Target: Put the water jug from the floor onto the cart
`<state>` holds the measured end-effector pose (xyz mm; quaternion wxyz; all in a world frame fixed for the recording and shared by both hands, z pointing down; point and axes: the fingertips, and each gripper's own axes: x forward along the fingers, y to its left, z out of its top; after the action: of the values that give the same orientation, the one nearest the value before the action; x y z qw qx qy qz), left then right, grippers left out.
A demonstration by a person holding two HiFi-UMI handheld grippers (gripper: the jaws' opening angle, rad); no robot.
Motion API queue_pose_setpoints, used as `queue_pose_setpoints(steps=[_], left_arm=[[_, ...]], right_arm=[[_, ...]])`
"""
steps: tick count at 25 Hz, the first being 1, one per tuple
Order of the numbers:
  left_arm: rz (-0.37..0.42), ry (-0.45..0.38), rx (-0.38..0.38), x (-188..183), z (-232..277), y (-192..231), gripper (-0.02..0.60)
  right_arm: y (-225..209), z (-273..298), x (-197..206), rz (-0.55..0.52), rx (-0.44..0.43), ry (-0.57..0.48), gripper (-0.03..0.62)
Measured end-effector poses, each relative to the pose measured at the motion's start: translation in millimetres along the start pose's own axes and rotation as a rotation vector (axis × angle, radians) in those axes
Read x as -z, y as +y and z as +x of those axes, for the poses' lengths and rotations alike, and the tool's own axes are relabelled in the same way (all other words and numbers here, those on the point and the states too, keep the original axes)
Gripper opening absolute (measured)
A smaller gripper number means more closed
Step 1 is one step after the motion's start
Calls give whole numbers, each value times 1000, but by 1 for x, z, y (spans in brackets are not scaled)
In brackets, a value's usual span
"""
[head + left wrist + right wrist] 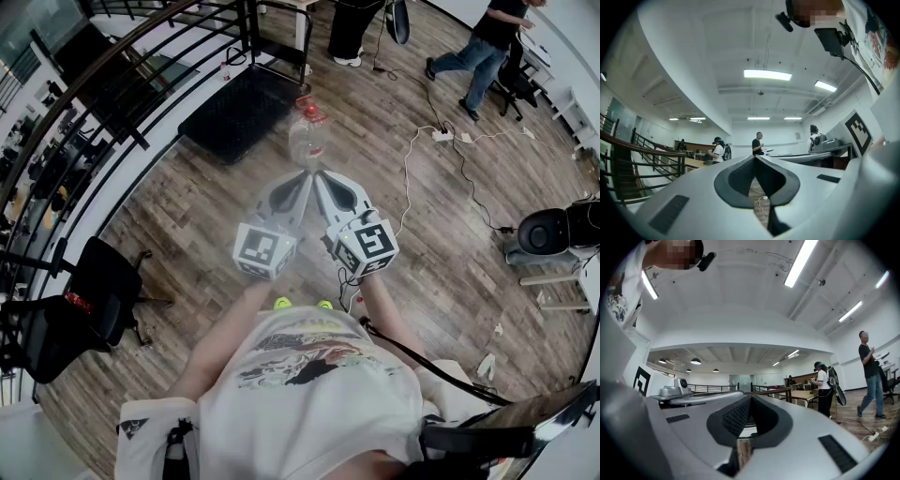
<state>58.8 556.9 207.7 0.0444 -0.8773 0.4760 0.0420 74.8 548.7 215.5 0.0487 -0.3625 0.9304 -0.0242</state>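
The water jug (307, 134), clear plastic with a red cap, stands upright on the wooden floor. Just behind and left of it lies the black flat cart (239, 111). My left gripper (301, 177) and right gripper (320, 177) are held side by side above the floor, their tips pointing at the jug and stopping just short of it. Both are shut with nothing between the jaws. The left gripper view shows my left gripper (754, 157) with its tips meeting, and my right gripper (751, 397) looks the same in its own view. Neither gripper view shows the jug.
A dark curved railing (103, 84) runs along the left. A black chair (105, 281) stands at the lower left. White cables and a power strip (441, 136) lie on the floor to the right. People (487, 42) move at the back, and a black round seat (553, 230) sits far right.
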Motion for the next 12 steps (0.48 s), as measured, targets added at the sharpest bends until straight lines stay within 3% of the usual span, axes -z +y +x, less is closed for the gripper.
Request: queue_pose_setpoints(steps=[12], left_arm=[[1,-7,-11,-1,-10,14,11]], right_arm=[[12,11,1,11,-1,-14,20]])
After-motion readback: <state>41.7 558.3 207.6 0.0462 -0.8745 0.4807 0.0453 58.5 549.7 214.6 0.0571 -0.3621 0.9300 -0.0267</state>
